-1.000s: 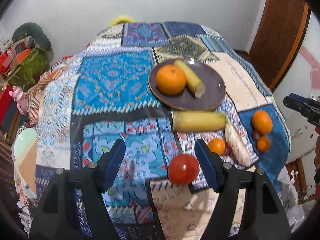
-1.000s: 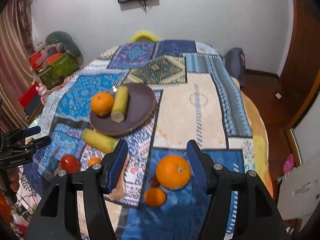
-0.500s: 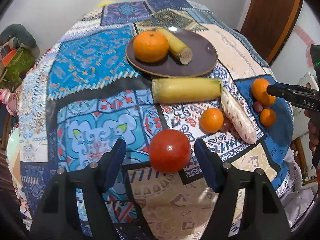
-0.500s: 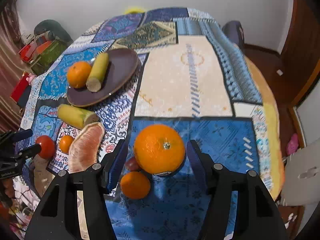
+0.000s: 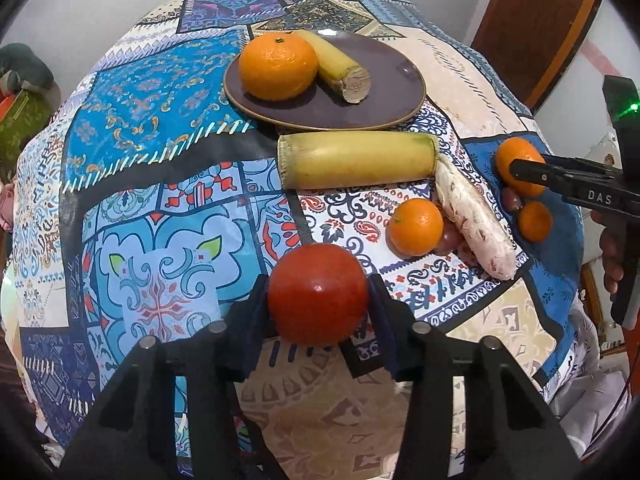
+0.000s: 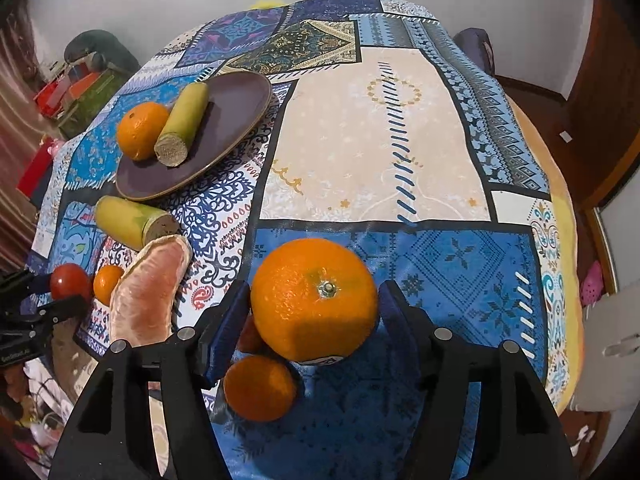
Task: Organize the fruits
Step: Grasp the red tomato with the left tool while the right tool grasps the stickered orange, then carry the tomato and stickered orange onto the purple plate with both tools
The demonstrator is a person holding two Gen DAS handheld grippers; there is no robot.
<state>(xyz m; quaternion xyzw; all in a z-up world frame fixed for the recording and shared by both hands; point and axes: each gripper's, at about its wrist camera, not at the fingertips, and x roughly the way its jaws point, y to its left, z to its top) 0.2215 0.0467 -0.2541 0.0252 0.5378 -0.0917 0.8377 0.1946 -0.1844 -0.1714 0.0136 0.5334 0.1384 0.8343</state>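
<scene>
A red tomato (image 5: 318, 294) sits near the table's front edge between the pads of my left gripper (image 5: 318, 284). Its jaws are closing and both pads touch the tomato's sides. A large orange (image 6: 314, 300) on the blue patch stands between the pads of my right gripper (image 6: 314, 292). Those jaws are opening, with thin gaps left at the orange's sides. The brown plate (image 5: 380, 80) further back holds another orange (image 5: 276, 66) and a yellow cut stalk (image 5: 336, 68).
A longer yellow stalk (image 5: 356, 160), a peeled pomelo segment (image 5: 472, 220) and a small orange (image 5: 416, 226) lie in front of the plate. Another small orange (image 6: 260, 388) and a dark small fruit (image 6: 248, 338) crowd the large orange. The patchwork cloth (image 6: 380, 140) drops off at the table's edges.
Both grippers have come down onto the table. The left jaws have narrowed onto the tomato. The right jaws have spread slightly around the large orange.
</scene>
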